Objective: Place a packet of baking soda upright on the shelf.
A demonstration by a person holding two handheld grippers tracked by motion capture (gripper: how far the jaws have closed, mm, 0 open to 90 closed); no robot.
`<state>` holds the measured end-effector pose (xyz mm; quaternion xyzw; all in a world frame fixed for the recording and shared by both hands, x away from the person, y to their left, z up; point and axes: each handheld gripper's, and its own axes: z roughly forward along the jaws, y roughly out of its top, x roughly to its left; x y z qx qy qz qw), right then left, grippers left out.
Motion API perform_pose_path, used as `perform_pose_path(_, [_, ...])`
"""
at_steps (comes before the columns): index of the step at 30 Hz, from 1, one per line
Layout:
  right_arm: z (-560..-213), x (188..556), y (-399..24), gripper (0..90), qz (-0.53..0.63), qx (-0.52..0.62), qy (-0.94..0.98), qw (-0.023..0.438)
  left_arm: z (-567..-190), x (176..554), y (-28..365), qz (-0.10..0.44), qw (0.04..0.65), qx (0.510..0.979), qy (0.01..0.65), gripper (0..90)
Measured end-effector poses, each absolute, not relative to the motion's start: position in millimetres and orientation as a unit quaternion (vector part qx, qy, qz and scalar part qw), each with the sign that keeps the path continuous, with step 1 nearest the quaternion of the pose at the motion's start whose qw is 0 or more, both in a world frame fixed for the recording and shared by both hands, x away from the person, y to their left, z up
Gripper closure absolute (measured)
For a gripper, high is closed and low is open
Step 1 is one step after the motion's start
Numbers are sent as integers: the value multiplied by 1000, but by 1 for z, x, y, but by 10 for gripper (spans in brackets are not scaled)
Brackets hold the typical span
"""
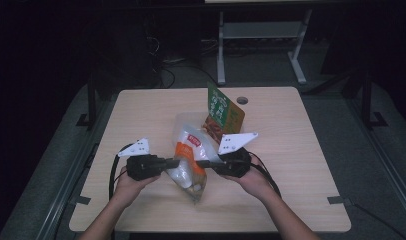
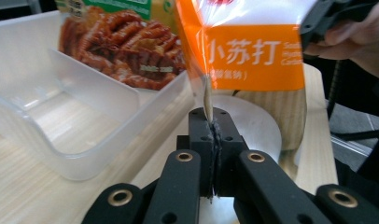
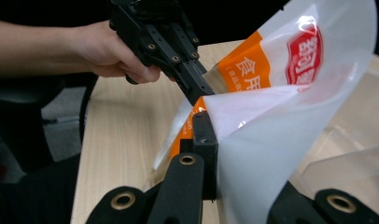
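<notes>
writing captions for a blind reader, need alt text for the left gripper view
The left gripper, its black fingers shut, pinches the edge of a clear bag with an orange label. Behind it on the wooden table stands a clear plastic box with a snack packet in it.

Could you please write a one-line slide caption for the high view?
Both grippers, left gripper and right gripper, pinch an orange-labelled bag above the wooden table.

— Where am I working?
— I'd call it a lab or test room: 1 bare wooden table (image 1: 291,150) on dark carpet, cables (image 1: 166,75) trailing over the floor behind it, and the white metal legs of another desk (image 1: 298,62) in the unlit background
</notes>
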<state>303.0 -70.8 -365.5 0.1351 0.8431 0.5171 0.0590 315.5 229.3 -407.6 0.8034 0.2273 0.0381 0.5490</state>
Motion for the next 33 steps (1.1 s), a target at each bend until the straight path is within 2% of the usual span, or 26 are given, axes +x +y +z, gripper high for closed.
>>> perform_pose_path(1, [-363, 303, -70, 900, 513, 127, 846, 68, -408, 316, 229, 42, 548, 804, 228, 852])
perform_pose_path(8, [-350, 302, -58, 900, 486, 100, 861, 111, -411, 316, 229, 69, 525, 813, 241, 511])
perform_pose_path(16, [-341, 308, -58, 900, 477, 95, 862, 142, -412, 316, 247, 79, 526, 802, 271, 309])
perform_pose_path(33, [-312, 340, -59, 900, 453, 107, 867, 180, -426, 315, 248, 67, 505, 815, 275, 281])
